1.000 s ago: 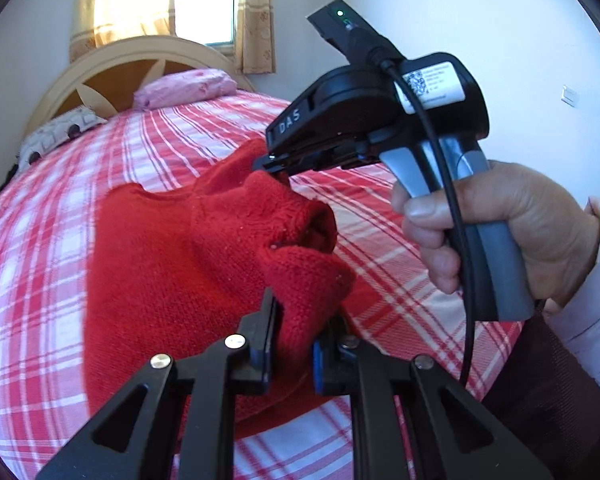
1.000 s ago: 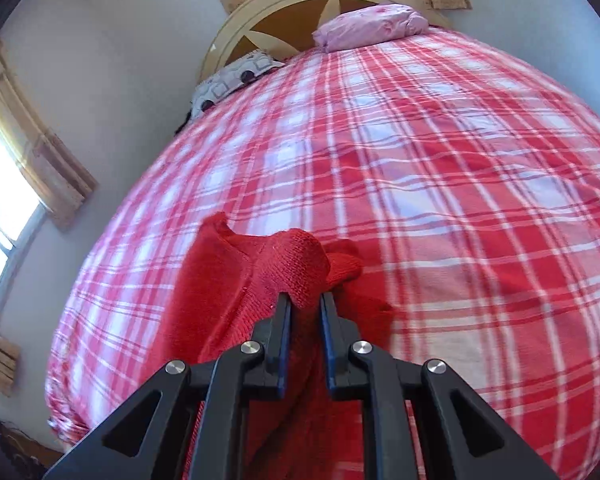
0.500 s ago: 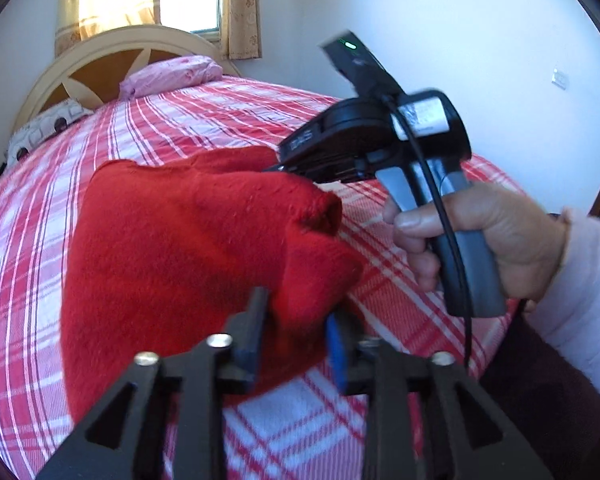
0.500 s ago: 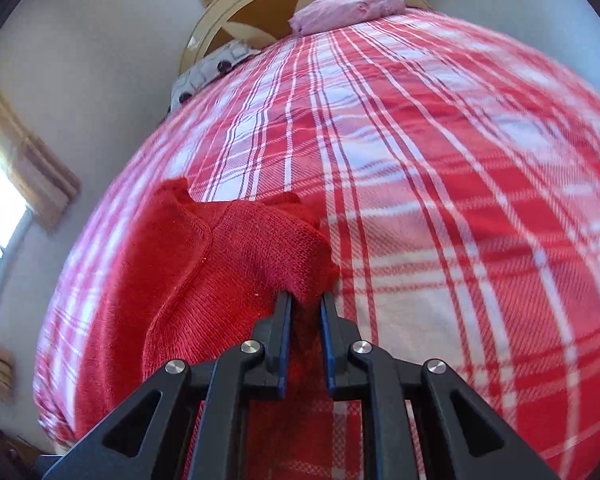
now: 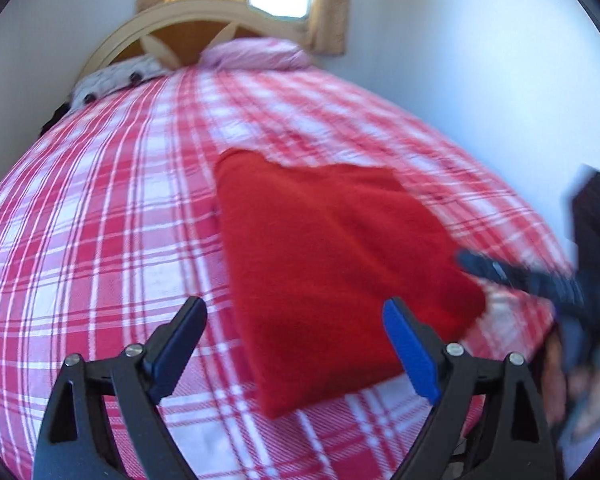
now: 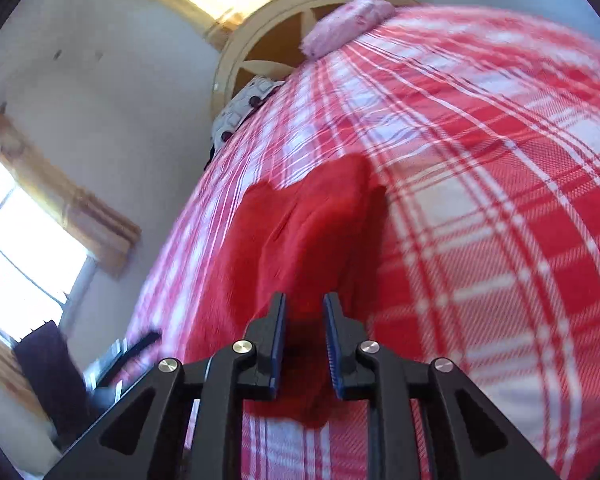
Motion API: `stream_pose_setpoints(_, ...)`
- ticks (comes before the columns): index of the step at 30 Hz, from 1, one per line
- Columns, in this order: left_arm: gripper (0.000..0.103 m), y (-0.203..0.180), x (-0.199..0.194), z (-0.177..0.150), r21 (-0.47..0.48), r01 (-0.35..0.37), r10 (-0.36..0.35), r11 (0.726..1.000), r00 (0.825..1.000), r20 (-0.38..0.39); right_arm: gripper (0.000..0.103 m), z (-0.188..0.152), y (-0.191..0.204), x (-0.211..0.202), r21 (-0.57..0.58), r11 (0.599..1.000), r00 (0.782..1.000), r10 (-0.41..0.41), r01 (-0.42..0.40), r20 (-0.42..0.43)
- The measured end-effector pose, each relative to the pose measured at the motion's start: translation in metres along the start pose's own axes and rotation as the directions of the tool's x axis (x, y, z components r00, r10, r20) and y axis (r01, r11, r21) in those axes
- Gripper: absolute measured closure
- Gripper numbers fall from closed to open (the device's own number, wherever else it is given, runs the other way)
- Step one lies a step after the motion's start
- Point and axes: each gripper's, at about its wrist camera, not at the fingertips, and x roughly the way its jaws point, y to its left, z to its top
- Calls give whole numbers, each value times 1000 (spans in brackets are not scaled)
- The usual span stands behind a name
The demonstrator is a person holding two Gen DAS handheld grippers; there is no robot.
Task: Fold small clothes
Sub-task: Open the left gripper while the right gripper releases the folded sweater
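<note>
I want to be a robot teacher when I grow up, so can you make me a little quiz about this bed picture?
1. True or false: the left gripper is open, with nothing between its fingers.
2. What does the red sweater lie on? A: a wooden floor. B: a red and white checked bedspread. C: a chair.
3. Fill in the missing word: the plain pillow at the headboard is ____ in colour.

Key: 1 true; 2 B; 3 pink.
</note>
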Motion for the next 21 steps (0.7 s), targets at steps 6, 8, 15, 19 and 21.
stream_pose_setpoints(6,11,0,29,-4,26,-101,102,995,993,-52,81,-48,13,24,-17,989,989,-149,148,-22)
stream_pose_setpoints(8,10,0,30,-8,23,-98,100,995,994,-54,81,-59,9,25,36,987,988,-154,154,1)
stream_pose_setpoints(15,2,16,30,-16,17,-91,92,996,992,-82,80,-65,5,18,50,992,993,-109,112,-52)
stream_pose_setpoints(19,2,30,14,-16,-7,-66,65,998,995,-74,80,-53,4,-8,29,995,995,-94,95,-39)
stream_pose_setpoints(21,2,33,7,-11,-13,-69,68,998,996,-56,80,-43,10,-27,-15,992,992,-122,122,37)
